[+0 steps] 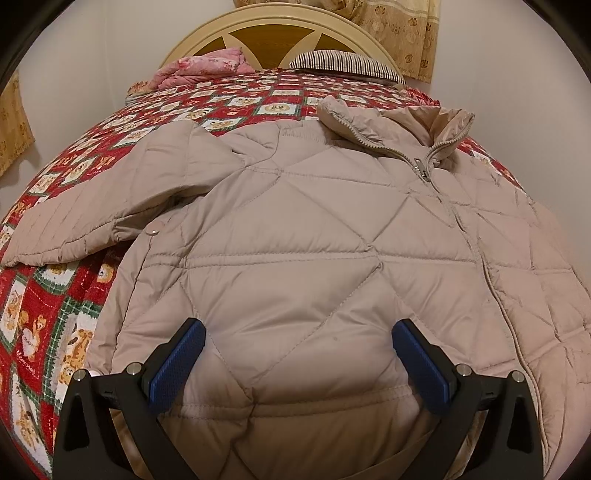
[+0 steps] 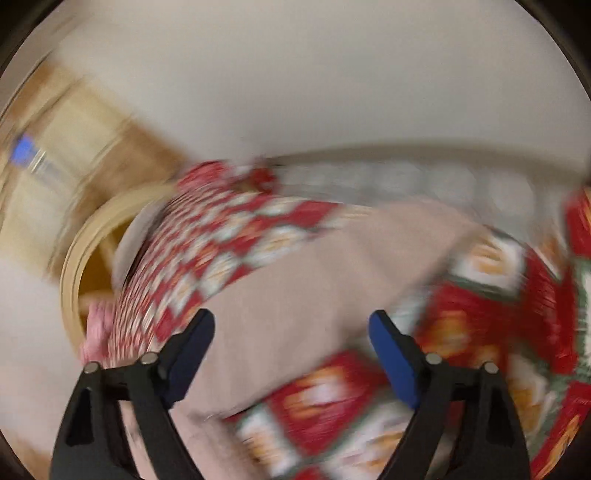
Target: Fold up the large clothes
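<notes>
Red patchwork bedspread (image 1: 48, 314) under our beige quilted jacket (image 1: 295, 229), laid flat, zipped. Left gripper (image 1: 299, 354) wide open over hem, empty; right gripper (image 2: 291, 354) also open, nothing clamped, view blurred.

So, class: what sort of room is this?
Most likely a bedroom: a bed with a curved headboard, a striped pillow on a red patterned quilt, and a beige quilted jacket spread out.
</notes>
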A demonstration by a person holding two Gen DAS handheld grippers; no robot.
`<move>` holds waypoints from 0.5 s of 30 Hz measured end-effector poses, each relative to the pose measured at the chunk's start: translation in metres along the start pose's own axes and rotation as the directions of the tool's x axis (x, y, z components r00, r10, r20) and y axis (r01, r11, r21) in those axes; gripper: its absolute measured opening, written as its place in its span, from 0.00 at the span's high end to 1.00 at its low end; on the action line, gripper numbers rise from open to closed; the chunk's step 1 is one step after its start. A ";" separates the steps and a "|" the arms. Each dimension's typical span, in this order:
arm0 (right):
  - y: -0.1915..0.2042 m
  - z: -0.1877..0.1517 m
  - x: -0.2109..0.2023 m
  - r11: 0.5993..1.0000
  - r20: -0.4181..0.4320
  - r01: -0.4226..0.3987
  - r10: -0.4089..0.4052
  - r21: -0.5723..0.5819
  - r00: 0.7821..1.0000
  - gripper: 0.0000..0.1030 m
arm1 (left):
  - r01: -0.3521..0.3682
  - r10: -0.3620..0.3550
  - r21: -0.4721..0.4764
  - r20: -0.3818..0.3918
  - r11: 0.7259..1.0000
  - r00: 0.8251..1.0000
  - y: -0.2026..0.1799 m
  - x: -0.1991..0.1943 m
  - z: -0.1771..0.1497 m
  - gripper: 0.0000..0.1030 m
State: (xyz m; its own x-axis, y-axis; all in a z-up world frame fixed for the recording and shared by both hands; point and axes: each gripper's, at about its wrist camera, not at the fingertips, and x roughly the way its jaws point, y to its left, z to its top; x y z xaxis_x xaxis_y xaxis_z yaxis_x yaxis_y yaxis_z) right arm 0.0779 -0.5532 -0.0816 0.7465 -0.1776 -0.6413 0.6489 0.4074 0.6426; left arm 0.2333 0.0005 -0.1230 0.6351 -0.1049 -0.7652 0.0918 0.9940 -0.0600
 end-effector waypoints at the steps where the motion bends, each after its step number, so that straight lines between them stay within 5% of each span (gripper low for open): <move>1: -0.035 0.010 0.006 0.993 -0.021 0.026 -0.024 0.117 0.999 0.15 | -0.003 0.003 0.002 -0.001 1.000 1.000 0.000 0.001 0.000 0.01; 5: -0.098 0.025 0.024 0.940 -0.018 0.020 -0.014 0.340 1.000 0.15 | -0.018 0.018 0.013 -0.006 1.000 1.000 -0.002 0.002 0.000 0.01; 10: -0.106 0.057 0.053 0.948 0.019 0.021 -0.028 0.318 0.999 0.17 | -0.025 0.026 0.018 -0.008 1.000 1.000 -0.003 0.003 0.000 0.01; 12: -0.106 0.063 0.061 0.955 0.005 0.057 -0.061 0.292 0.998 0.43 | -0.025 0.025 0.018 -0.008 1.000 1.000 -0.003 0.003 0.000 0.01; 13: -0.106 0.065 0.064 0.959 -0.011 0.098 -0.099 0.265 0.995 0.69 | -0.026 0.026 0.019 -0.008 0.999 1.000 -0.003 0.003 0.000 0.01; 14: -0.104 0.062 0.069 0.962 -0.025 0.126 -0.124 0.244 0.992 0.85 | -0.025 0.025 0.018 -0.008 1.000 1.000 -0.003 0.003 0.000 0.01; 15: -0.106 0.062 0.070 0.964 -0.037 0.131 -0.126 0.233 0.991 0.85 | -0.025 0.025 0.018 -0.008 1.000 1.000 -0.003 0.003 0.000 0.01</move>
State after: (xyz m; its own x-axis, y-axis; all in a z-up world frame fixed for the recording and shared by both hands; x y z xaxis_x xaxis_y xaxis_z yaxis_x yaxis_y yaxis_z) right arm 0.0706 -0.6647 -0.1680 0.6526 -0.1944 -0.7324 0.7577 0.1607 0.6325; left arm 0.2352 -0.0030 -0.1249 0.6308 -0.0799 -0.7718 0.0901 0.9955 -0.0294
